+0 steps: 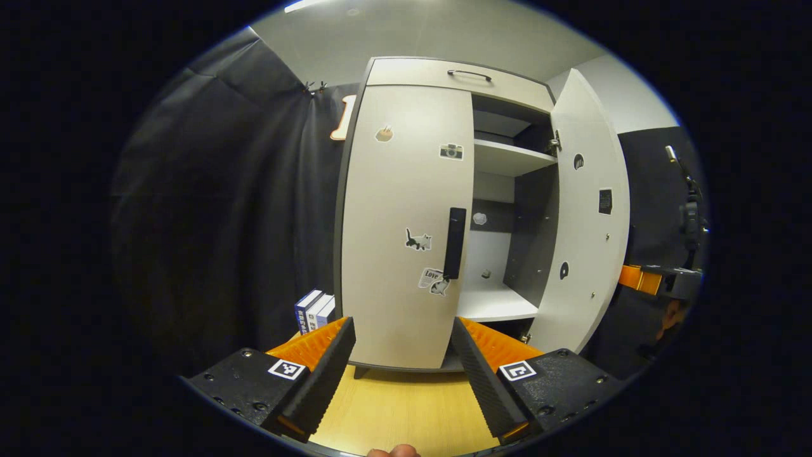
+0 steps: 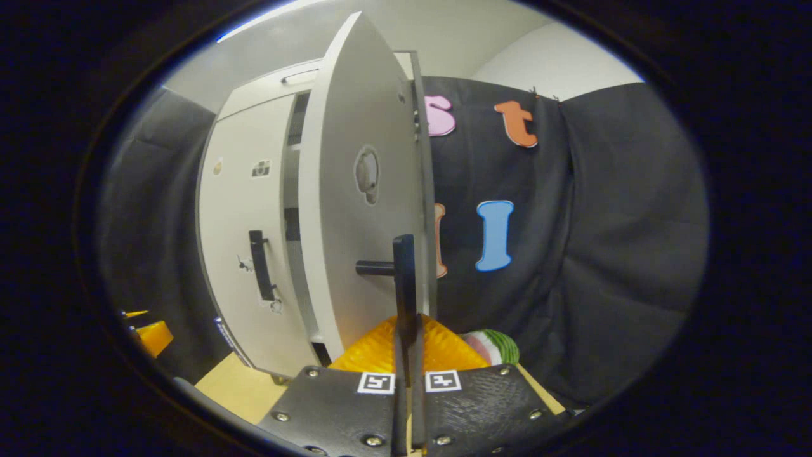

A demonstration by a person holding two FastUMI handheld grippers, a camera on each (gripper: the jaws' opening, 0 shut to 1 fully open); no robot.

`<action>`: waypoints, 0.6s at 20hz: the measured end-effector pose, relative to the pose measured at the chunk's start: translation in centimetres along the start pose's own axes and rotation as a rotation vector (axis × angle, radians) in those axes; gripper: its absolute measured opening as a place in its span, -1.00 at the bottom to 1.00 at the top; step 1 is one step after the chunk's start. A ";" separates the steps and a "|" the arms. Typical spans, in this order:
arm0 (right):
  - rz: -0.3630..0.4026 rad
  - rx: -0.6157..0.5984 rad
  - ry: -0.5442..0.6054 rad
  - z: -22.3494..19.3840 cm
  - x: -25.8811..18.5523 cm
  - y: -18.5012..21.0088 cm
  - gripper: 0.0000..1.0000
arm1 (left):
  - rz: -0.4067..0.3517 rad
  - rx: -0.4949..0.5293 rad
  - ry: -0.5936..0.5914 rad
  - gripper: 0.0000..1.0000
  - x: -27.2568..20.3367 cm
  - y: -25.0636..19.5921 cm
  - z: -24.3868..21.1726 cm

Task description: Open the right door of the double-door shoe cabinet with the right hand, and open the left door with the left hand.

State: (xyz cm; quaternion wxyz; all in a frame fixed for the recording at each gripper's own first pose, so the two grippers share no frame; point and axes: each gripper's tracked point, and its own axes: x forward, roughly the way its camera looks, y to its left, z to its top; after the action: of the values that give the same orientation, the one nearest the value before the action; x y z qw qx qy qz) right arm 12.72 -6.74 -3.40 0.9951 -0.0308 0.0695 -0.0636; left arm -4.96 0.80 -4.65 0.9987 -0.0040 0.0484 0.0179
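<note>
The task looks about half done. The shoe cabinet [image 1: 444, 209] stands on a pale wood worktop [image 1: 412, 406] against the black booth wall, and its right door [image 1: 587, 216] is swung well open, edge-on toward the right gripper view. The right gripper [image 2: 406, 355] has its fingers pressed together on the vertical bar of the right door's handle [image 2: 404, 279], so that door seems held rather than let go; whether it needs to swing any farther is a judgement I cannot settle from here. The left door [image 1: 406, 222] is shut, flush with the cabinet front, its dark handle [image 1: 454, 243] untouched near its inner edge. The left gripper [image 1: 403, 374] hangs in front of the lower part of that door with its fingers spread wide and nothing between them, apart from the door and lower than the handle. What is left, then, is to bring those fingers up to the left handle, close on it and pull the door out. Through the open right half, the cabinet shows a white upper shelf [image 1: 510, 158] and a white lower shelf [image 1: 495, 304]; both look bare of shoes, with only a small object [image 1: 486, 274] at the back that is too small to identify. The drawer [image 1: 463, 79] across the top is closed.
</note>
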 end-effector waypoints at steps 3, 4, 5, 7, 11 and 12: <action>-0.020 0.027 -0.002 0.2 -0.4 -1.0 -0.93 | -0.027 0.003 0.009 0.91 0.4 -1.1 -0.3; -0.017 0.046 0.005 0.1 -0.4 -1.0 -0.96 | -0.034 0.003 0.014 0.91 0.6 -1.5 -0.4; -0.012 0.065 0.011 -0.1 -0.4 -0.8 -0.97 | -0.039 0.002 0.016 0.91 0.7 -1.8 -0.5; -0.007 0.089 0.015 -0.2 -0.4 -1.0 -0.99 | -0.046 0.003 0.021 0.91 1.0 -2.3 -0.6; 0.018 0.079 0.026 -0.3 -0.3 -1.3 -0.99 | -0.045 0.019 0.001 0.91 2.1 -2.6 0.2; 0.022 0.078 0.026 -0.3 -0.3 -1.4 -0.98 | -0.044 0.024 -0.006 0.82 2.6 -2.6 0.5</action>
State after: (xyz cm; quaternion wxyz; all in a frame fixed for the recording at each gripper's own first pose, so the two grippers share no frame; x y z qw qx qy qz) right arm 12.20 -8.07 -3.53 0.9952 0.0095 0.0802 -0.0555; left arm -2.21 -1.75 -4.43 0.9989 0.0070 0.0457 -0.0047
